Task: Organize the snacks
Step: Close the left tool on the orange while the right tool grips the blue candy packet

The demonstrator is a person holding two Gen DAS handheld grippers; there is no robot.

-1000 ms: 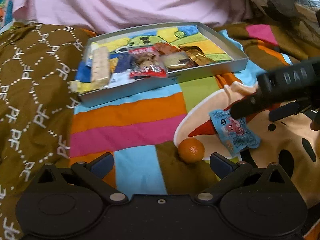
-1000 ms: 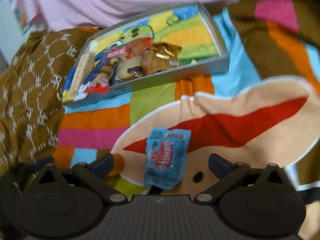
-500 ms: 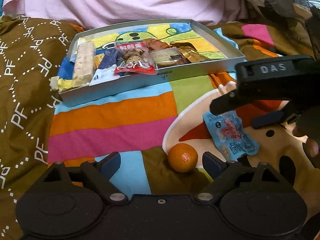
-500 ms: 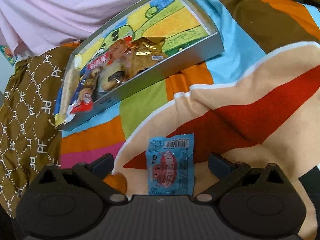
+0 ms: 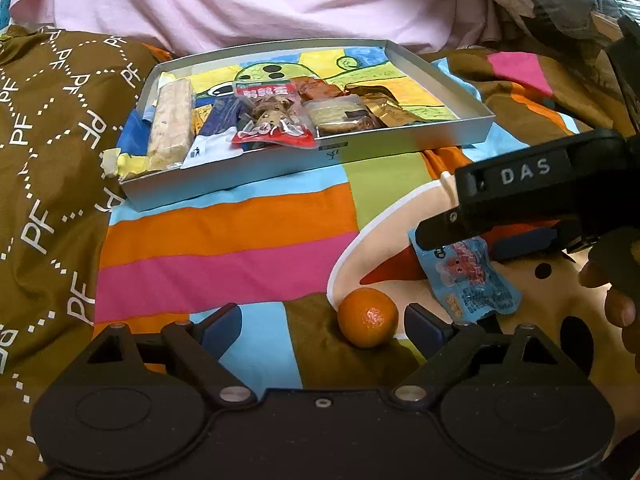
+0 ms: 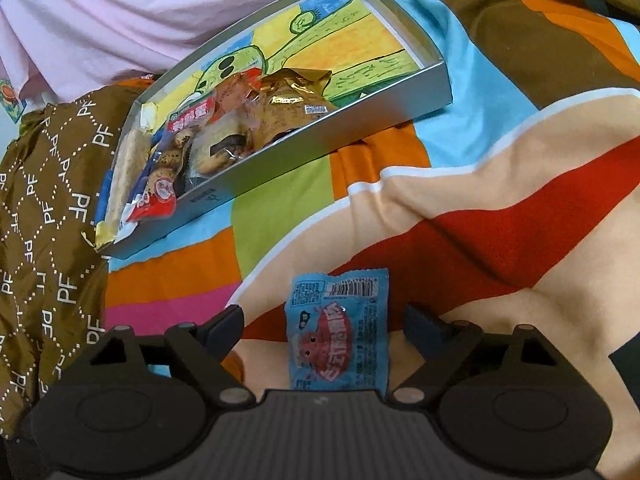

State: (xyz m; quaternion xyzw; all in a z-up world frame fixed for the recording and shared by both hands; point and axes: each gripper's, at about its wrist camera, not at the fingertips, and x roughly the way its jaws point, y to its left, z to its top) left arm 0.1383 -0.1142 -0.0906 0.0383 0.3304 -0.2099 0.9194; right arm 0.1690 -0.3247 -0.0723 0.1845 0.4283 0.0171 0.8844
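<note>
Your right gripper [image 6: 323, 326] is spread wide, its two dark fingers standing either side of a small blue snack packet [image 6: 339, 330] that lies flat on the colourful cartoon-print blanket [image 6: 500, 184]; the packet sits between the fingers with a gap on each side, so nothing is being pinched. In the left wrist view the same right gripper [image 5: 486, 238] reaches in from the right, its upper finger crossing over the top edge of the blue packet [image 5: 470, 276], though you cannot tell from that angle whether it touches the wrapper. Your left gripper [image 5: 323, 326] is also released, fingers wide apart and holding nothing. A small orange mandarin [image 5: 368, 323] rests on the blanket just inside the left gripper's right finger, close beside it; contact cannot be confirmed. Farther ahead lies a shallow grey cardboard box [image 5: 400, 148] with a bright drawing on its floor. Its nearer part holds the snacks already gathered: a long pale cereal bar [image 5: 171, 125] at the left, a red-and-clear bag of biscuits [image 5: 272, 118] in the middle, and a gold wrapper [image 5: 390, 112] toward the right. A brown quilt printed with white letters [image 5: 44, 168] is bunched at the left, and pink fabric [image 5: 248, 0] lies behind the box.
</note>
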